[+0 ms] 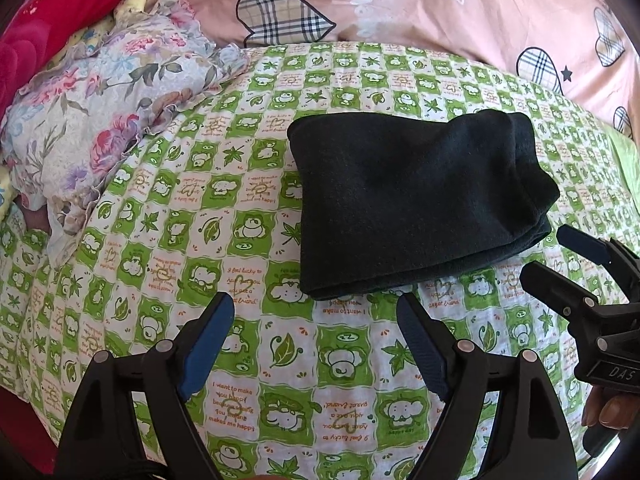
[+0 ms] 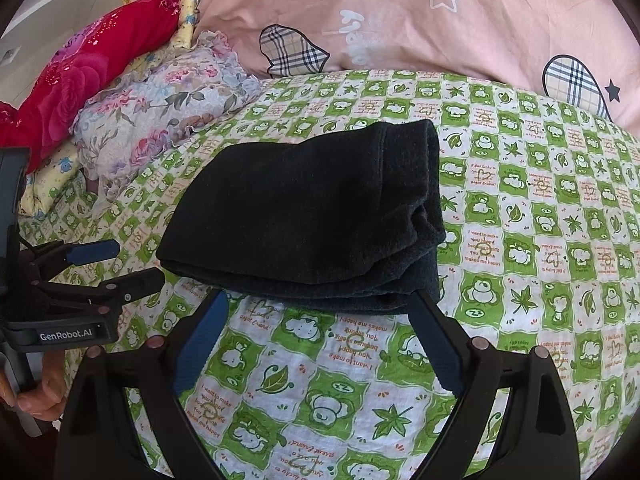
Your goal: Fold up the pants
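So the black pants [image 1: 416,200] are already down to a chunky folded bundle sitting on the green checked bedsheet [image 1: 248,240], near the pink quilt [image 1: 400,0]. Left tongs [image 1: 316,320] are wide with nothing in them, and the right tongs [image 2: 316,308] look wide and empty too, just touching the near edge. I'd say back off slowly and maybe pat the bulgy right side flat. No boxes or baskets anywhere that I can see
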`<state>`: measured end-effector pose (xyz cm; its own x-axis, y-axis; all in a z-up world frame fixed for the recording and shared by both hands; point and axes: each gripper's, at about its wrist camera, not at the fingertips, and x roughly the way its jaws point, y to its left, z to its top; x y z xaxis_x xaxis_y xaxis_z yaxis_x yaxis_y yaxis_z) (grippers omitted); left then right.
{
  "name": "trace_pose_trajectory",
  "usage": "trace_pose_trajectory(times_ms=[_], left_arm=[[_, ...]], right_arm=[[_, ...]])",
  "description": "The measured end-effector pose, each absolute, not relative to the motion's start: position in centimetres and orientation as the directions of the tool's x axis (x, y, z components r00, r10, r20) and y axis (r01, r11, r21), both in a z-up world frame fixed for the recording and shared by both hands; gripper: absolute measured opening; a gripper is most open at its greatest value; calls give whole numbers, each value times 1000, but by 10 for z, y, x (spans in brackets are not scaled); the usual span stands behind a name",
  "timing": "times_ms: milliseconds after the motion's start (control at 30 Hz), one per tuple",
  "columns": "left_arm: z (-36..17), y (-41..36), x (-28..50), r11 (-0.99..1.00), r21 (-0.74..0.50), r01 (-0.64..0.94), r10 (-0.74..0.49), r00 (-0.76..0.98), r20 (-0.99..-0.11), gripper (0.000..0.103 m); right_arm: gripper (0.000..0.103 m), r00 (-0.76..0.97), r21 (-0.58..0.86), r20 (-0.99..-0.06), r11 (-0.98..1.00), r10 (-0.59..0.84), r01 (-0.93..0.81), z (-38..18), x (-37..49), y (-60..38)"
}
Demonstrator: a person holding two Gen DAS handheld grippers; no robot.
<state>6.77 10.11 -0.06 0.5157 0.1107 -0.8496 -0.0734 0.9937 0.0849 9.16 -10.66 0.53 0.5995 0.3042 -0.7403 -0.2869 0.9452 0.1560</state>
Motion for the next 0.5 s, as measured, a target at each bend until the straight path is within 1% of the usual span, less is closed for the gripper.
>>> trace_pose_trajectory(times_ms=[200, 500], left_arm=[[-1, 98, 69, 993, 97, -67, 117, 527, -841, 84], [-2, 95, 70, 994, 102, -49, 112, 531, -840, 85]], right_arm=[[91, 617, 139, -720, 938, 316, -319, 7, 89, -103], [91, 624, 138, -716, 940, 312, -312, 4, 90, -103]])
